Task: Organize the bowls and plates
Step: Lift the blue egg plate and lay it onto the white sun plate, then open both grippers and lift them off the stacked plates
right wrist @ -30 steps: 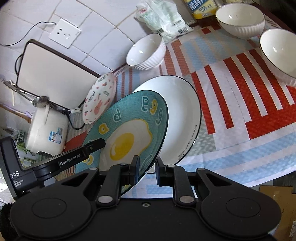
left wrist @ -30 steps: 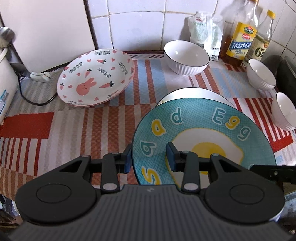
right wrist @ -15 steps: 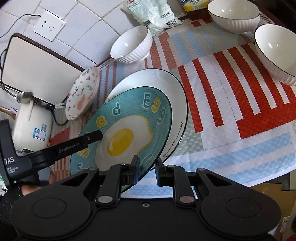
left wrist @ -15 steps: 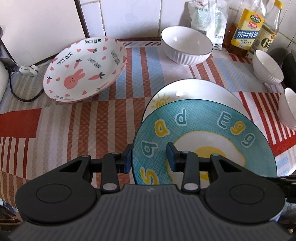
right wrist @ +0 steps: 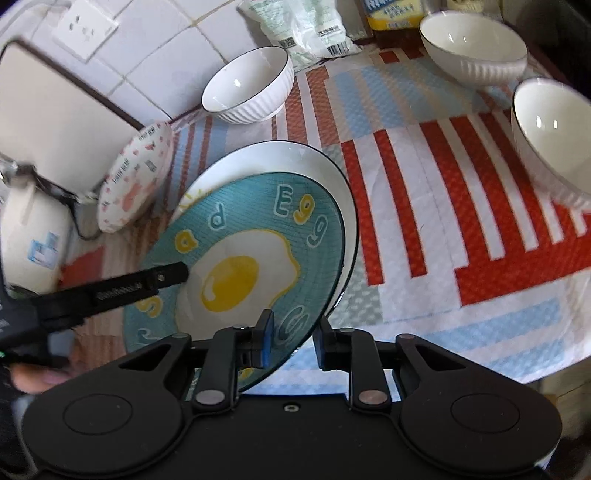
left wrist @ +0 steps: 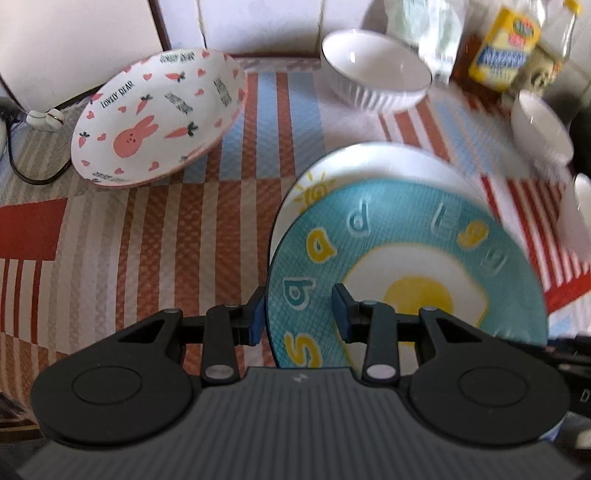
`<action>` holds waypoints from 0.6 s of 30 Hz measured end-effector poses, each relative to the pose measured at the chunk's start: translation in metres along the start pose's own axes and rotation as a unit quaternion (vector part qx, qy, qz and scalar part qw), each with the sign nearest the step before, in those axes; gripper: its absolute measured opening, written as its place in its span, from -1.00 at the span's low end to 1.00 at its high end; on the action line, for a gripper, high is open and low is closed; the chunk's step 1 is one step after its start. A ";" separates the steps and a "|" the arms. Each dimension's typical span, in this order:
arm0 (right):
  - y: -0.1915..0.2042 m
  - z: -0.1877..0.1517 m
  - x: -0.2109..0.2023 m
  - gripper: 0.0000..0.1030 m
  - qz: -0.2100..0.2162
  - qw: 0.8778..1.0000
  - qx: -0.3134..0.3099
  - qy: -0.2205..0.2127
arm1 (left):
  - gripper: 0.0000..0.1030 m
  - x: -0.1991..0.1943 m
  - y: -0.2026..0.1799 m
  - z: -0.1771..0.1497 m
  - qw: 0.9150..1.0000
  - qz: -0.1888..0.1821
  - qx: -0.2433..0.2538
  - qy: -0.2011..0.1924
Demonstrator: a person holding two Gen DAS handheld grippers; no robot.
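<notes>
A teal plate (left wrist: 406, 258) with a fried egg and "Sad Egg" lettering lies tilted over a white black-rimmed plate (left wrist: 369, 166) on the striped cloth. My left gripper (left wrist: 299, 317) is shut on its near-left rim. In the right wrist view the same teal plate (right wrist: 240, 240) covers most of the white plate (right wrist: 295, 158). My right gripper (right wrist: 293, 341) straddles its near rim; its jaws are opening, and a gap shows beside the right pad. The left gripper's upper finger (right wrist: 140, 286) lies across the plate's face.
A bunny-and-carrot plate (left wrist: 147, 122) sits at the back left. Three white ribbed bowls (right wrist: 247, 85) (right wrist: 472, 48) (right wrist: 550, 136) stand at the back and right. Oil bottles (left wrist: 506, 55) and a plastic bag (right wrist: 303, 26) line the tiled wall. A white pot (right wrist: 29, 236) stands far left.
The teal plate has sunk lower over the white plate and covers more of it. The right gripper's jaws have spread apart from the rim. The left gripper keeps its hold.
</notes>
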State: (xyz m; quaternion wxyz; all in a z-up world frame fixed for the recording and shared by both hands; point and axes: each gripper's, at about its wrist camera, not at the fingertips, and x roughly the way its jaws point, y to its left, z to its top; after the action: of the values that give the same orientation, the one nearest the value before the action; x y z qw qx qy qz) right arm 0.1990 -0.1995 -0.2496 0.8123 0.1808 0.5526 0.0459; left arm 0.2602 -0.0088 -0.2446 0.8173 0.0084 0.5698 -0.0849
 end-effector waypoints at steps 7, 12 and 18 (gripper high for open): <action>0.011 -0.004 0.006 -0.28 -0.046 0.997 -0.055 -0.022 | -0.32 0.002 -0.004 -0.005 1.000 0.005 0.014 0.003; 0.013 -0.005 0.009 -0.25 -0.071 0.994 -0.074 -0.037 | -0.34 0.001 -0.006 -0.004 1.000 0.009 0.026 0.005; 0.010 -0.005 0.018 -0.19 -0.074 0.993 -0.071 -0.050 | -0.34 -0.001 -0.007 -0.004 1.000 0.007 0.025 0.017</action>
State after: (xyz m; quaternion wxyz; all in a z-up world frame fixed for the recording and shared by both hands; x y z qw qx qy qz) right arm 0.2021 -0.1844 -0.2636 0.8510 0.0834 0.5183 0.0156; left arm 0.2551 -0.0149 -0.2449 0.8077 0.0343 0.5811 -0.0937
